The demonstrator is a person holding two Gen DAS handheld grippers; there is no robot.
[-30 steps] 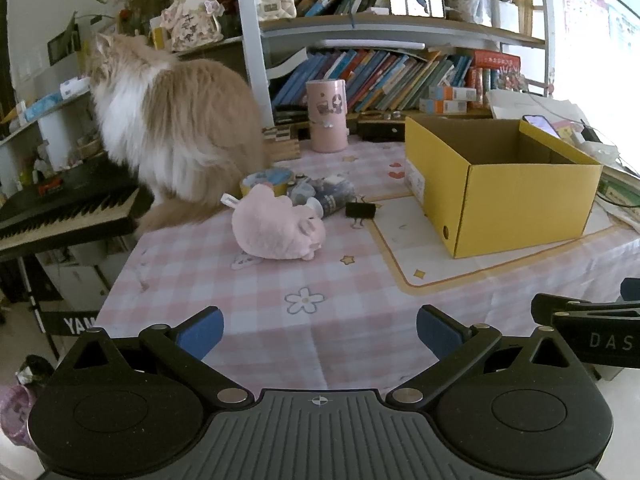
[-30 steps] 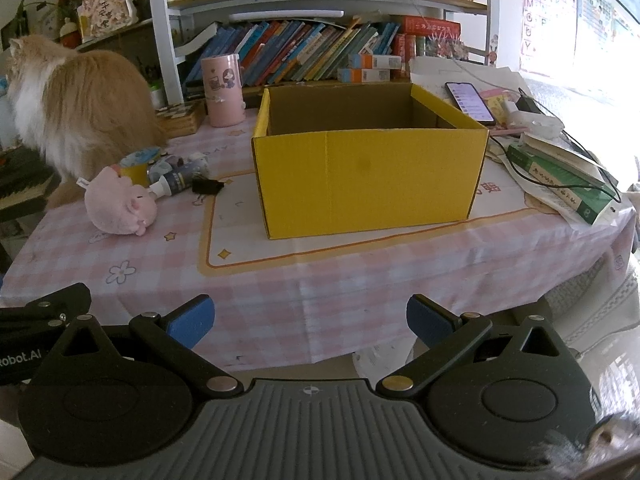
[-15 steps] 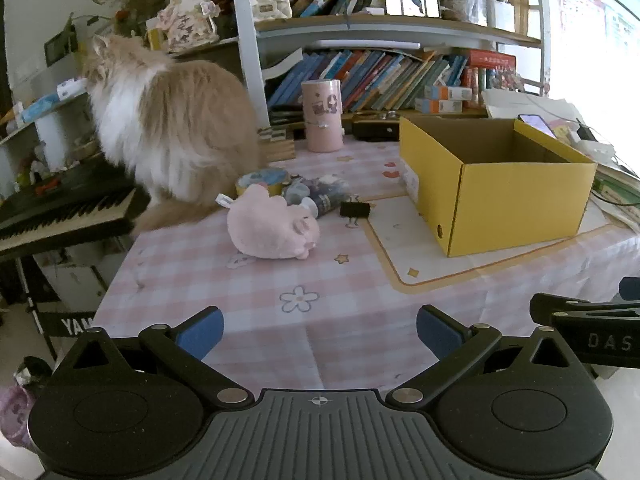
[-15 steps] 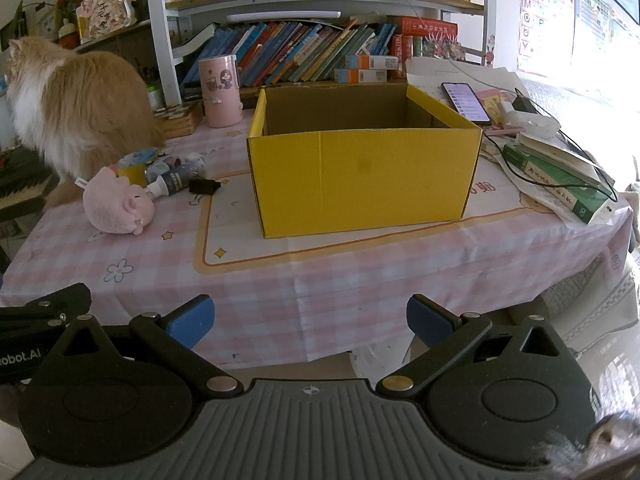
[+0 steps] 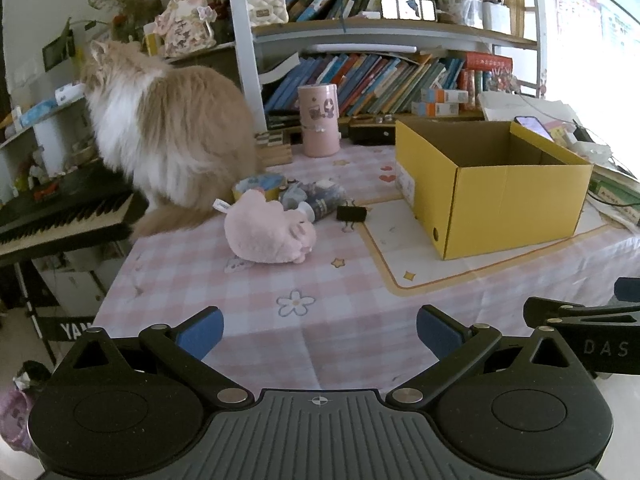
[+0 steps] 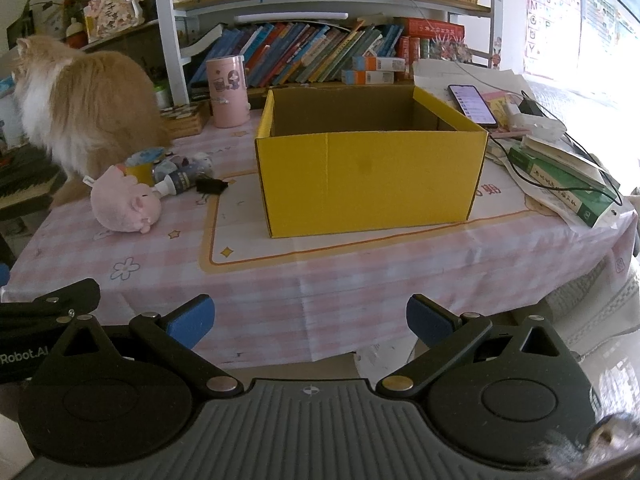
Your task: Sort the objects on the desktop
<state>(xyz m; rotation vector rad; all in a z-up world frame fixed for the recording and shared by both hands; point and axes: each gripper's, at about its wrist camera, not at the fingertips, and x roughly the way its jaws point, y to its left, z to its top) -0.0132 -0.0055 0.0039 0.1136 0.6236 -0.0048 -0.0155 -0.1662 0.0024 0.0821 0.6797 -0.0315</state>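
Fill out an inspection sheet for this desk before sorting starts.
Surface: table under pink checked cloth.
Job's things: yellow box open, inside mostly hidden; pink plush toy, tube, tape roll, black binder clip clustered left of it.
Clutter: pink canister, phone, green book.
Grippers: left gripper and right gripper open, empty.
Cables: black cord across the green book.
Surroundings: cat on table, keyboard, bookshelf.

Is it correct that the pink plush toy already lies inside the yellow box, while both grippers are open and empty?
Not quite. The pink plush toy lies on the tablecloth, left of the yellow box, as the left wrist view shows. The left gripper and right gripper are indeed open and empty.
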